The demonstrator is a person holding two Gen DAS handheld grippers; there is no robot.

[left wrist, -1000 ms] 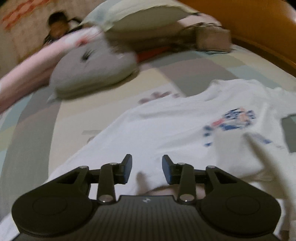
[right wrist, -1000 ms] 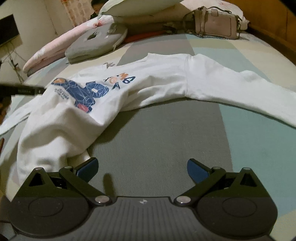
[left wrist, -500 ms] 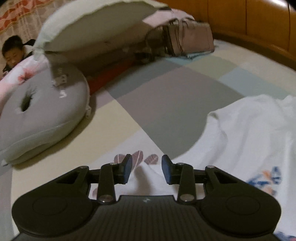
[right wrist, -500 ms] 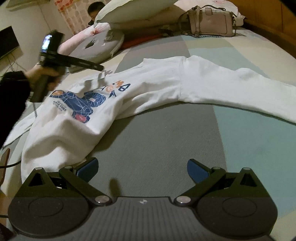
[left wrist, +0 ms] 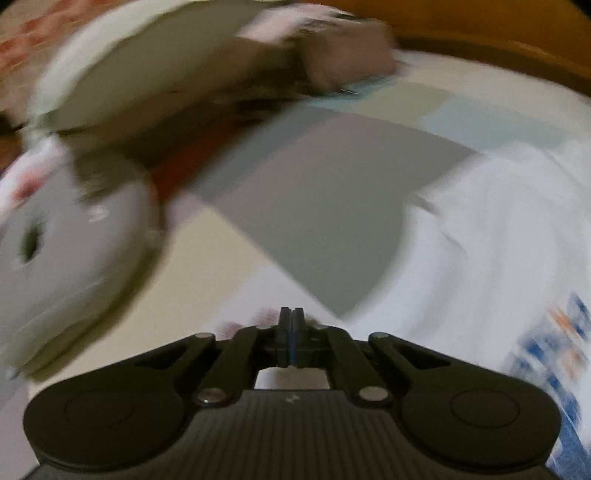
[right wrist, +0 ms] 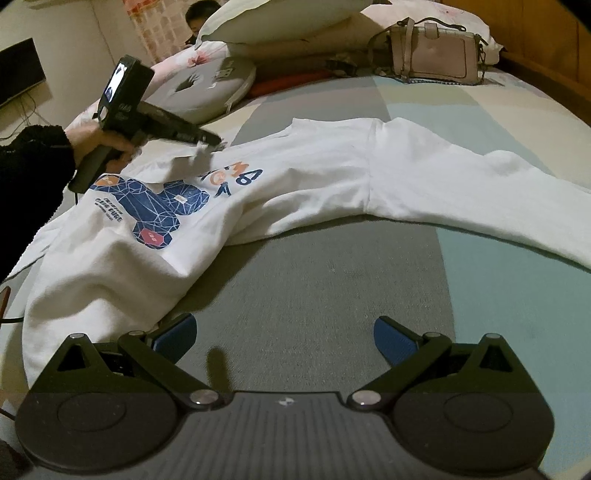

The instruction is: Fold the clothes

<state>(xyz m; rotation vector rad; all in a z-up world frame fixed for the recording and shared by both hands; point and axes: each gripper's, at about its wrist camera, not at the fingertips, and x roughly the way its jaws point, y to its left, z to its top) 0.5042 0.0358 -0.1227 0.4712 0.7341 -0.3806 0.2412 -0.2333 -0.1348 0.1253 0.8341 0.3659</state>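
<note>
A white sweatshirt [right wrist: 295, 177] with a blue and orange print lies spread across the bed, one long sleeve [right wrist: 480, 188] stretching to the right. In the right wrist view a hand [right wrist: 99, 140] in a dark sleeve holds my left gripper [right wrist: 216, 142] over the garment's far edge, and a flap of white cloth [right wrist: 188, 162] hangs lifted from its tip. The left wrist view is blurred. There my left gripper [left wrist: 291, 325] has its jaws closing, pads together on the sweatshirt [left wrist: 480, 240] edge. My right gripper [right wrist: 282, 332] stands open over the bedspread, just right of the hem, holding nothing.
The patchwork bedspread [right wrist: 332, 295] lies under everything. A grey ring cushion [right wrist: 199, 88], pillows [right wrist: 280, 18] and a pink handbag [right wrist: 436, 55] line the far side. A person [right wrist: 201, 14] sits behind the pillows. The wooden bed frame [right wrist: 546, 37] runs along the right.
The left gripper's jaws, apart in both earlier frames, have come together on the cloth edge, and a flap of sweatshirt now hangs lifted from it. The right gripper has stayed put.
</note>
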